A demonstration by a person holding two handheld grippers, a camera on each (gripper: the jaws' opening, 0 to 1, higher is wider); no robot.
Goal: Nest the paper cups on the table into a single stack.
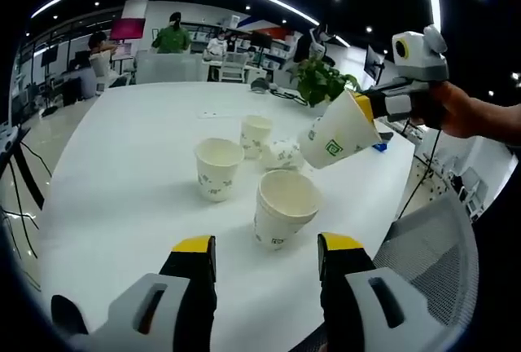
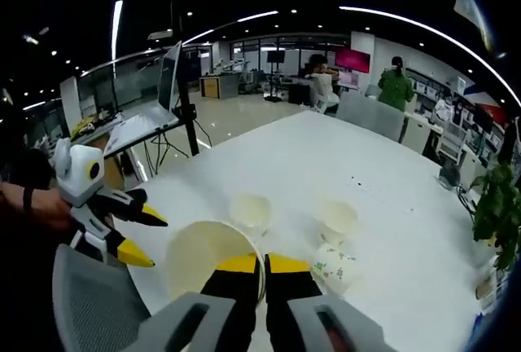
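Note:
Several white paper cups with small green prints are on the white table (image 1: pixel 122 173). The nearest cup (image 1: pixel 281 205) stands upright just ahead of my left gripper (image 1: pixel 267 246), which is open and holds nothing. Beyond it stand an upright cup (image 1: pixel 218 169) and another upright cup (image 1: pixel 256 134); a fourth cup (image 1: pixel 282 154) lies on its side. My right gripper (image 1: pixel 363 111) is shut on the rim of a tilted cup (image 1: pixel 338 136), held in the air above the table. In the right gripper view the held cup (image 2: pixel 203 258) opens toward the camera between the right gripper (image 2: pixel 262 264) jaws. The left gripper (image 2: pixel 142 235) shows at the left.
A potted plant (image 1: pixel 321 79) stands at the table's far right edge. A grey mesh chair (image 1: pixel 431 246) is close at the near right. People sit and stand beyond the table's far end. A screen on a stand (image 2: pixel 171 83) is off the table's side.

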